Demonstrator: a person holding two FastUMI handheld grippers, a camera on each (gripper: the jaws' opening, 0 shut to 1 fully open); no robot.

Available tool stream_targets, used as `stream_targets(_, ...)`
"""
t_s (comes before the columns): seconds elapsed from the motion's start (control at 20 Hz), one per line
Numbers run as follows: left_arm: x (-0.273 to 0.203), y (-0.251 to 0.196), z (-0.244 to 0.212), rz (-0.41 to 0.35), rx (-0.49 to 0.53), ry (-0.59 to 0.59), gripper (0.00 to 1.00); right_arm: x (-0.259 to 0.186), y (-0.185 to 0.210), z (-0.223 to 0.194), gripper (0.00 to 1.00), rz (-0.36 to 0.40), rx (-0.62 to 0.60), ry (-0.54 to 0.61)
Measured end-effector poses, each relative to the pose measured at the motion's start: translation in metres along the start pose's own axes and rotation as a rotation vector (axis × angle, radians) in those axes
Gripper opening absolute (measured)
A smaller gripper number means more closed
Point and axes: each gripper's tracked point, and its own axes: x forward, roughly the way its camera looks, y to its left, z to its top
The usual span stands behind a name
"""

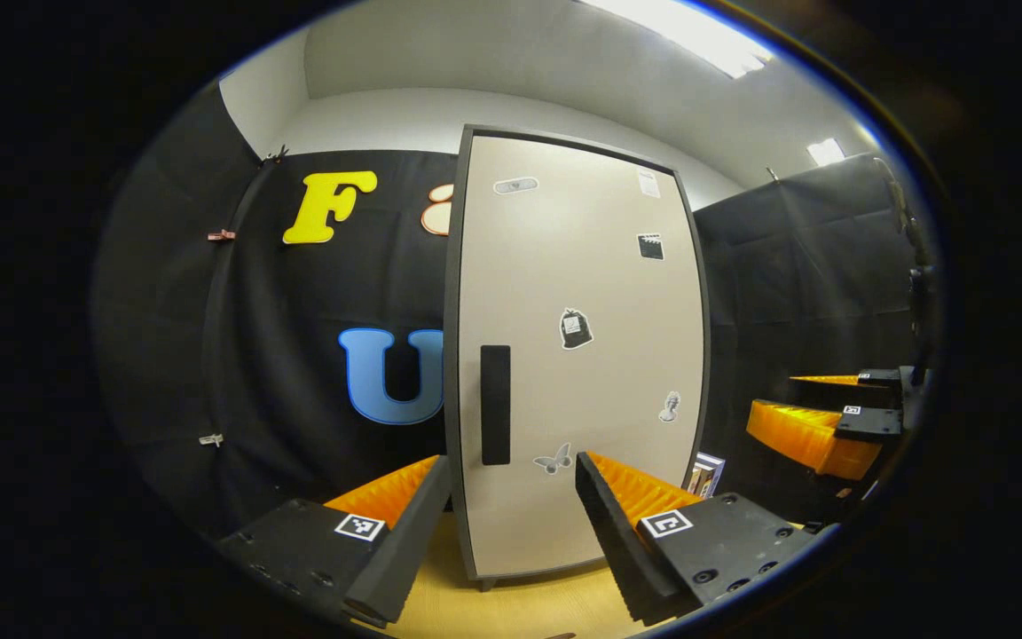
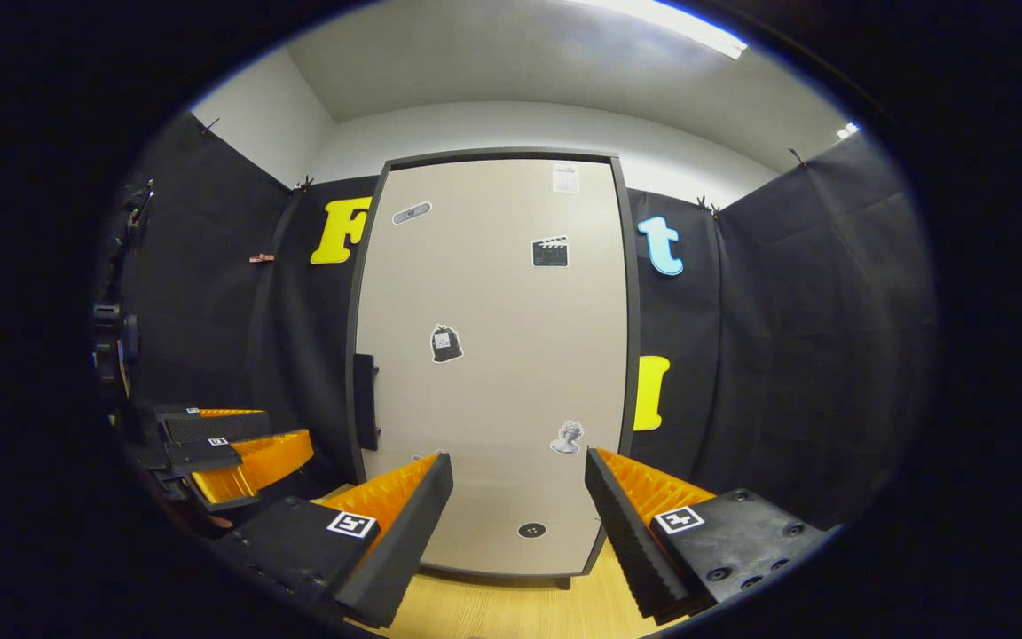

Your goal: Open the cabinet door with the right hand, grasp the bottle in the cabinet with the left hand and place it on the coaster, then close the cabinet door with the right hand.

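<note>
The tall beige cabinet door [image 2: 489, 355] stands shut, its upright black handle [image 2: 365, 401] far-left of the right hand-held gripper [image 2: 518, 497], whose jaws gape empty; the bottle is hidden inside.

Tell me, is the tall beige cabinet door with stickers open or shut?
Shut. The tall beige cabinet door lies flat inside its dark frame, hiding everything inside, and its black handle is untouched by either gripper.
</note>
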Motion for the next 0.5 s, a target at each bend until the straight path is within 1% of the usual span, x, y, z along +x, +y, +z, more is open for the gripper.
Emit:
stream_targets(0.2,-0.002,-0.0001,0.0018,-0.005,0.005,-0.013,0.89,0.0019,0.0016,-0.0021,0.98,0.002,-0.009,0.004)
stream_targets(0.35,-0.0022,0.002,0.003,0.007,0.019,-0.017,0.89,0.002,0.0046,-0.0033,0.98,0.011,-0.014,0.008)
stream_targets(0.5,-0.0005,0.0022,-0.0004,0.0,0.004,-0.01,0.89,0.0029,0.007,-0.0054,0.98,0.012,-0.029,0.011)
